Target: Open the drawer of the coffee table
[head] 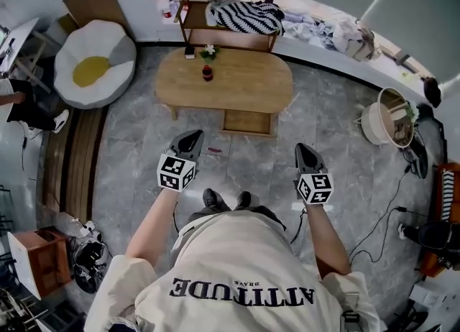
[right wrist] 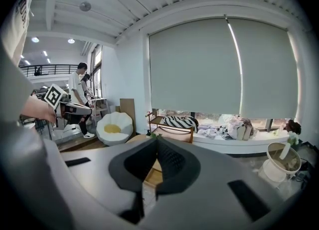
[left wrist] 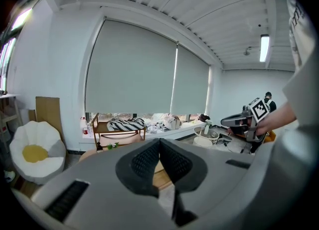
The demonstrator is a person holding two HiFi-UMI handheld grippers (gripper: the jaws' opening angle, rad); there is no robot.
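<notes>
Both jaw pairs were pressed together on nothing: the left gripper (head: 194, 136) and right gripper (head: 302, 149) hung over the floor, well short of the table (head: 244, 93). Its oval top ran left to right in the head view. The drawer (head: 248, 122) stuck out of the near side toward the person, showing only its wood bottom. On top stood a plant (head: 209, 52).

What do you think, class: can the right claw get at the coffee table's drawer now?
Probably, but not from here: the right claw, shut, hangs short of the drawer jutting from the near side of the coffee table. Only bare floor lies between, so a step forward should do.
</notes>
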